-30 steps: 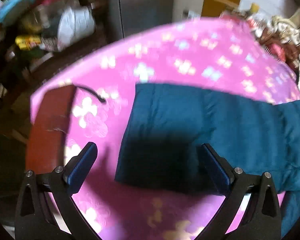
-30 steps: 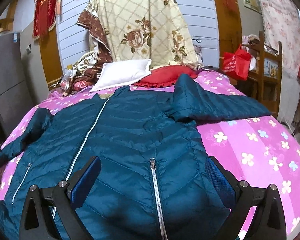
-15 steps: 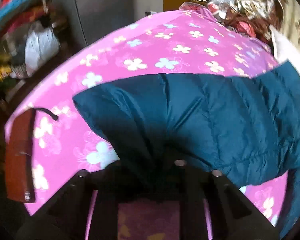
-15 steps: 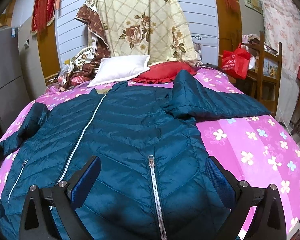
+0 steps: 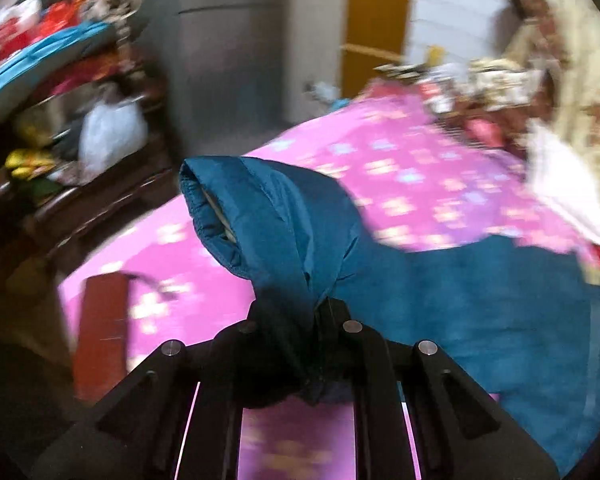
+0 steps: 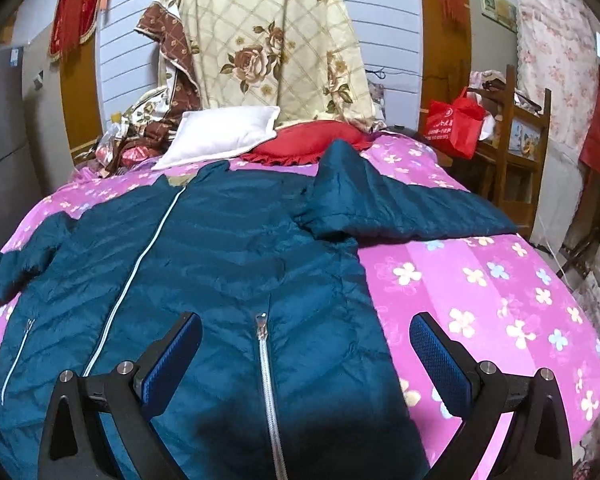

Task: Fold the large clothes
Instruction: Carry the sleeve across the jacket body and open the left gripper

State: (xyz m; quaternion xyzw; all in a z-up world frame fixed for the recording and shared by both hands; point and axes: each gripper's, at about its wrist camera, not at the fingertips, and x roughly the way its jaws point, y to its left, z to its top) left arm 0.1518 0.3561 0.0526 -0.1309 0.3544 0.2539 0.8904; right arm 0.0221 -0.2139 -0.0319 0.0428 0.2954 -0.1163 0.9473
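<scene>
Bed with pink floral cover (image 6: 480,280), teal puffer jacket (image 6: 228,264) spread front-up across it.
Left gripper (image 5: 320,312): jaws clamped on jacket's sleeve cuff (image 5: 236,216), raised off cover. Right gripper (image 6: 306,344): jaws wide, empty, over jacket hem.

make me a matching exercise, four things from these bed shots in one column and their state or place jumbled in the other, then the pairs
1. left gripper
2. right gripper
3. white pillow
4. red bag

a. hangs on the wooden rack beside the bed
b. open above the teal jacket
c. shut on the jacket's sleeve cuff
d. lies at the head of the bed

Pairs: 1-c, 2-b, 3-d, 4-a
</scene>
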